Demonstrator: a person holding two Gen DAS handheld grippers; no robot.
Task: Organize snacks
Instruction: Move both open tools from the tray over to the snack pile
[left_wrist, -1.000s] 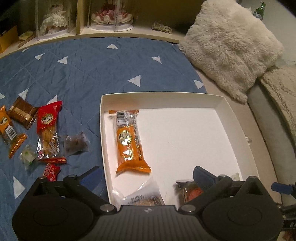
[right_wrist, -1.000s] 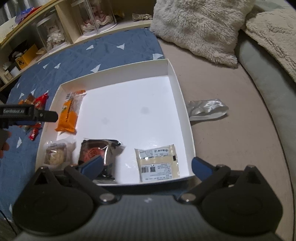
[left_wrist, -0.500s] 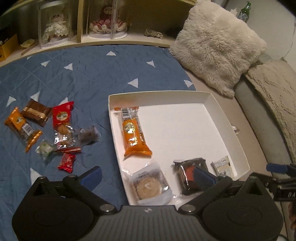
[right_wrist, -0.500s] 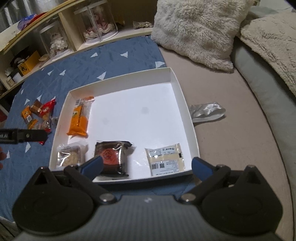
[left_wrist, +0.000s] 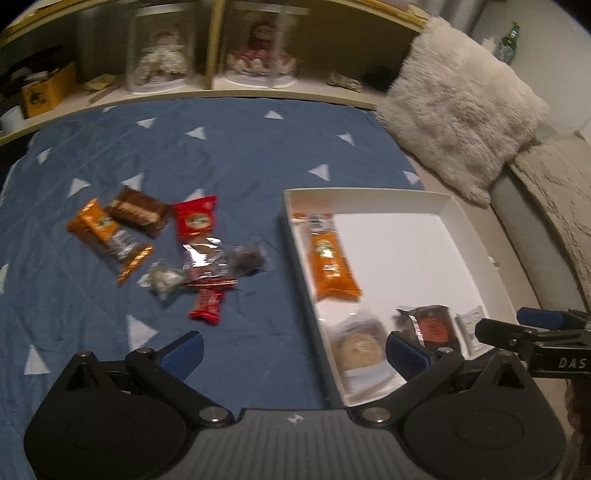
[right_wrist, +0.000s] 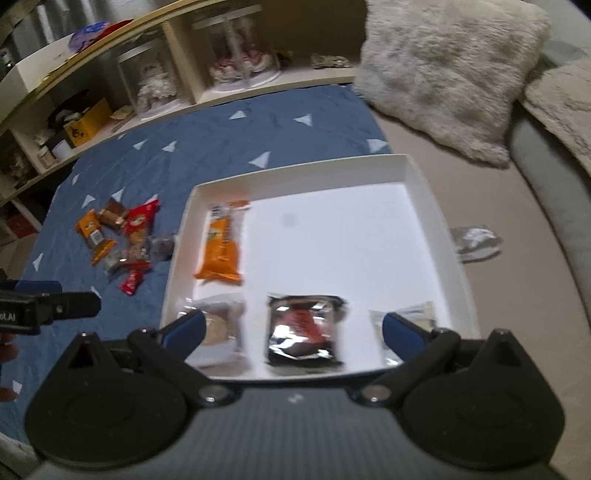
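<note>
A white box lies on the bed. Inside it lie an orange snack pack, a round cookie pack, a dark pack with red print and a pale flat pack. Several loose snacks lie on the blue quilt left of the box. My left gripper is open and empty, above the quilt by the box's near left corner. My right gripper is open and empty over the box's near edge.
The blue quilt with white triangles covers the bed's left part. A fluffy pillow lies beyond the box. A crumpled silver wrapper lies right of the box. Shelves with glass display cases stand behind.
Both grippers have pulled back and up from the box, still open and empty. The left view has swung left, bringing the loose snacks nearer its middle.
</note>
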